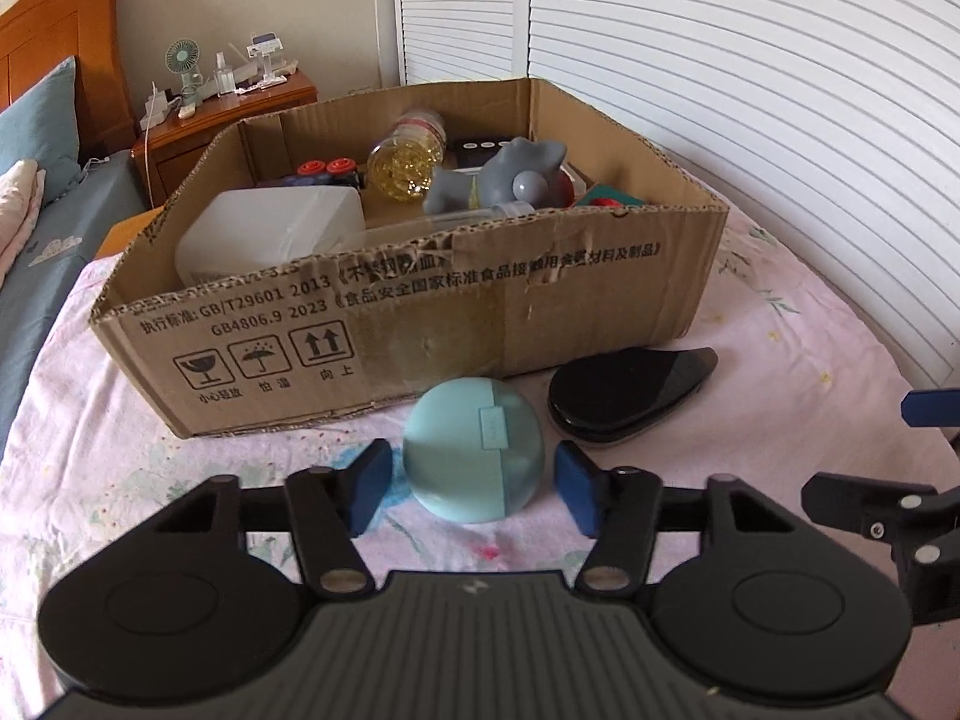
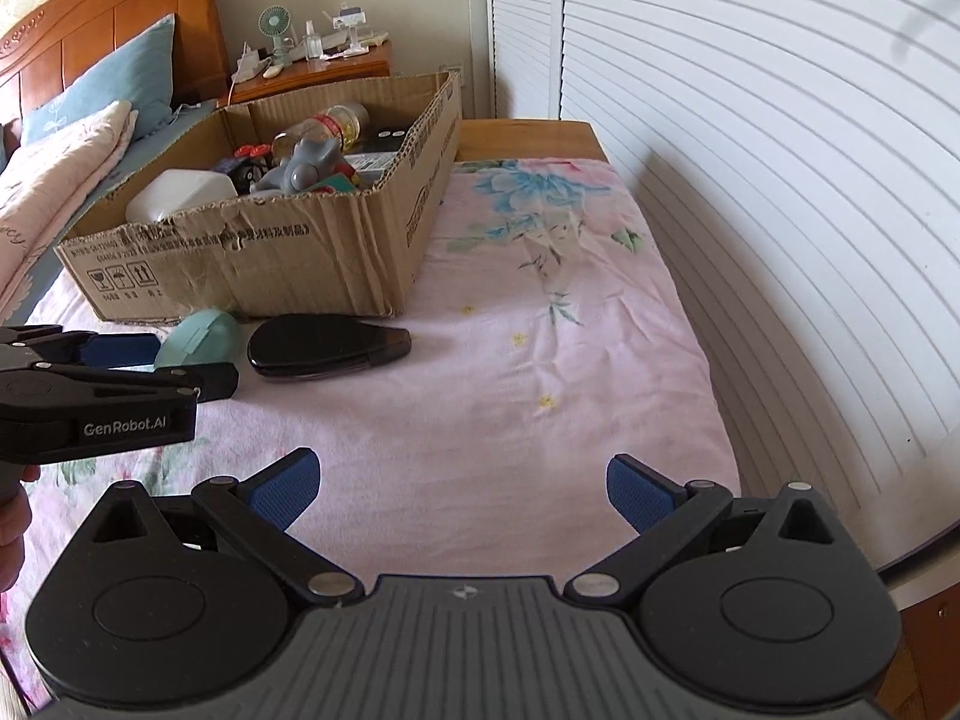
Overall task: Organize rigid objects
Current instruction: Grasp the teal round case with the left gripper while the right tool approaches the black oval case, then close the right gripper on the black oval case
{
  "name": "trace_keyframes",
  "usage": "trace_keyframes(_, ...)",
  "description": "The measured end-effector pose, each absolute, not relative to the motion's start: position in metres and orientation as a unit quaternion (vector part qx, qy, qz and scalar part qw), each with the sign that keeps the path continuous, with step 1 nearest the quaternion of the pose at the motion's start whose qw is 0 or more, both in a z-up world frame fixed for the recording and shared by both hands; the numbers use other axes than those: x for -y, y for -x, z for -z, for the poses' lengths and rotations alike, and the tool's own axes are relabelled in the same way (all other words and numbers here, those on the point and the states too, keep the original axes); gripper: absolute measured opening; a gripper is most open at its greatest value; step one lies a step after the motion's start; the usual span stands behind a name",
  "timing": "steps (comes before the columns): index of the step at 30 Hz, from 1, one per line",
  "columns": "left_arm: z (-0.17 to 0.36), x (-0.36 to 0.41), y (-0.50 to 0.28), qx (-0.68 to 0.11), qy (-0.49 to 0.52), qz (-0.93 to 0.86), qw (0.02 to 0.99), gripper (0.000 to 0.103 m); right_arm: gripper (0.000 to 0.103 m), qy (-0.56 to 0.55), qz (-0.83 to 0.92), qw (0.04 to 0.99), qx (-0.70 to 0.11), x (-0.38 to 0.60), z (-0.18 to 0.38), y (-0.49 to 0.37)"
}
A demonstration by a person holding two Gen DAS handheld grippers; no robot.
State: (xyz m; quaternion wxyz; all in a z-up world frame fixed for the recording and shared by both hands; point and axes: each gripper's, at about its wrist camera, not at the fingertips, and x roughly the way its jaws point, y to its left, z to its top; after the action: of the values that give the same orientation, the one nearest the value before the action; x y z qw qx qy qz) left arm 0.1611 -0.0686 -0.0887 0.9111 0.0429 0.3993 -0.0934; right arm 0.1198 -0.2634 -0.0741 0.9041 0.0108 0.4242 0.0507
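The left gripper [image 1: 474,483] has its jaws set wide around the teal case [image 1: 474,459], a rounded clamshell lying on the pink sheet [image 2: 540,360] just in front of the box [image 1: 420,312]; the blue pads [image 1: 369,483] flank it on both sides, and a thin gap seems to remain on each, though the view is too low to be sure of the right one. The right gripper [image 2: 462,489] hovers over bare sheet well apart from everything, jaws wide and holding nothing. Just beside the case lies a black teardrop-shaped case [image 1: 624,390], also outside the box. My judgement is that the risk lies in the case's domed, smooth shell: if the pads close above or below its widest part it could squirt out forward against the cardboard or tip sideways into the black case. The soft bedding may also let it sink and roll under pressure. Lifting over the box's ragged near wall could snag it, and the box is already crowded with a white container [image 1: 270,234], a grey toy [image 1: 504,177] and a bottle [image 1: 408,159]. Readable print on the box includes "GB/T29601 2013" and "GB4806.9 2023", with Chinese text and fragile, keep-dry and this-way-up symbols; the left gripper's side reads "GenRobot.AI" in the right wrist view.
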Motion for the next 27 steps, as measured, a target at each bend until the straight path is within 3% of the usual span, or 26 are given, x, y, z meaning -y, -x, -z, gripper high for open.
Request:
trace_keyframes(14,0.089,0.024,-0.147,-0.408,-0.024,0.046,0.911,0.052,0.103,0.027,-0.067,0.894,-0.441,0.239,0.083,-0.127)
trace_keyframes(16,0.090,0.018,-0.145,-0.411,-0.022,0.038,0.911,0.057,0.103,0.036,-0.070,0.892,-0.446,0.233,0.086,-0.129)
trace_keyframes(18,0.092,0.013,-0.145,-0.415,-0.019,0.030,0.909,0.081,0.103,0.044,-0.072,0.888,-0.452,0.228,0.091,-0.131)
trace_keyframes(20,0.095,0.010,-0.146,-0.421,-0.015,0.021,0.907,0.095,0.103,0.050,-0.075,0.890,-0.448,0.224,0.092,-0.132)
trace_keyframes(23,0.099,0.006,-0.146,-0.428,-0.004,0.023,0.904,0.103,0.103,0.051,-0.077,0.891,-0.444,0.221,0.093,-0.134)
trace_keyframes(27,0.101,0.003,-0.146,-0.423,-0.004,0.030,0.906,0.102,0.103,0.054,-0.084,0.893,-0.438,0.217,0.094,-0.141)
